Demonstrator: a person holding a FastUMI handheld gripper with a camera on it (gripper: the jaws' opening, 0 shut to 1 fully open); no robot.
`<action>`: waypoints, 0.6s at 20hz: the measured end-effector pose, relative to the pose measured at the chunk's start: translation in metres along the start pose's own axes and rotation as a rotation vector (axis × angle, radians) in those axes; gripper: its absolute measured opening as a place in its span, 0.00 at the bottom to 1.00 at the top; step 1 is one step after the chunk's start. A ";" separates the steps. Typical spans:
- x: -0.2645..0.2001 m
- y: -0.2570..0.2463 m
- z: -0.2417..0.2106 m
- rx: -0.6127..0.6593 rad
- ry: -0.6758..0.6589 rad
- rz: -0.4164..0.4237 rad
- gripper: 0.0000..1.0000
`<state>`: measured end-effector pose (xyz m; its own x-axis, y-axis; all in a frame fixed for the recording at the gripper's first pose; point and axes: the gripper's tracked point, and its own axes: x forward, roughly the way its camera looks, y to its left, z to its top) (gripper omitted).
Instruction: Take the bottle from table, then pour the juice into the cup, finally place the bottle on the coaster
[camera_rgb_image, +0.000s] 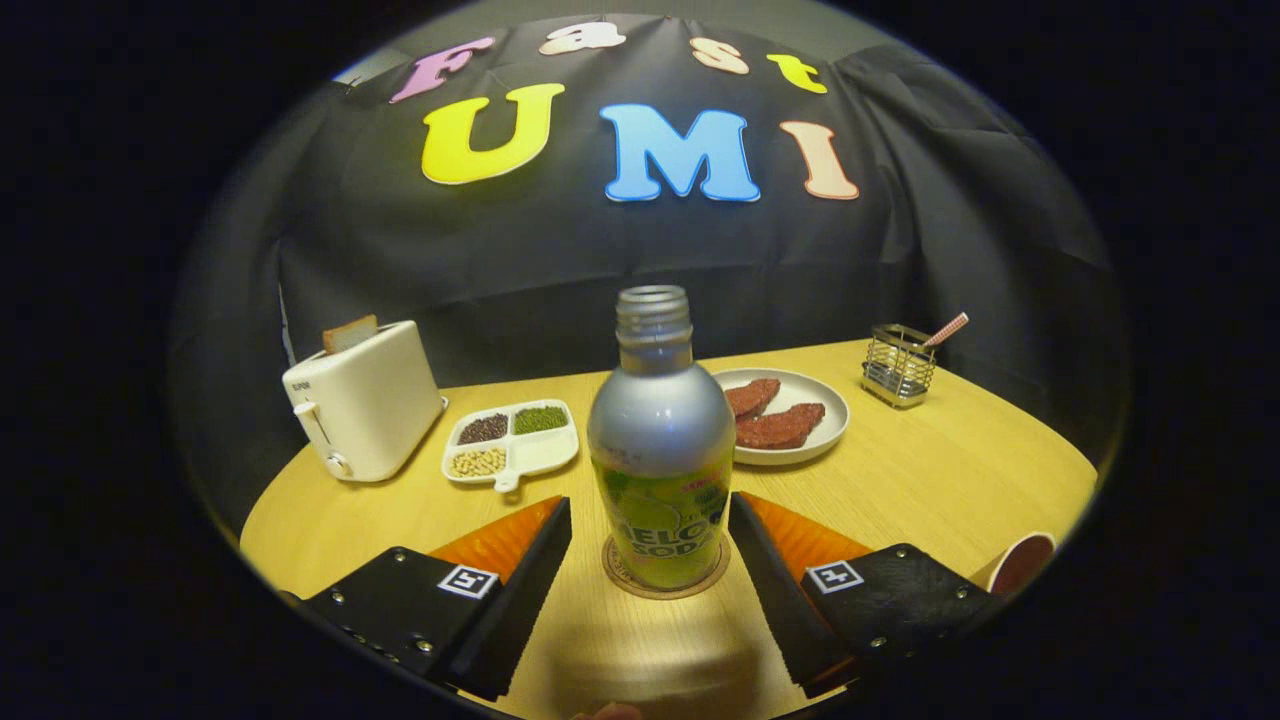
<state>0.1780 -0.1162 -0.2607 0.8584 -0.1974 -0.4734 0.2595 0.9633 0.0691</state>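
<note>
A silver bottle (660, 450) with a green label and no cap stands upright on a round brown coaster (666, 584) on the wooden table (940, 470). My gripper (650, 525) is open, its two fingers either side of the bottle's lower body with a gap on each side, touching nothing. A dark red cup (1020, 562) sits to the right, beyond the right finger, near the table's edge; only part of it shows.
A white toaster (362, 400) with bread in its slot stands at the back left. Beside it lies a white divided dish of beans (512, 440). Behind the bottle is a plate with two brown pieces (790, 420). A wire holder with a straw (900, 364) stands back right.
</note>
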 end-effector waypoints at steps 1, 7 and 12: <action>-0.010 0.002 0.010 0.003 -0.024 0.014 0.96; -0.072 -0.002 0.062 0.018 -0.136 0.083 0.96; -0.122 -0.018 0.090 0.004 -0.188 0.125 0.96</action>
<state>0.1087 -0.1263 -0.1253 0.9514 -0.1073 -0.2885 0.1474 0.9816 0.1210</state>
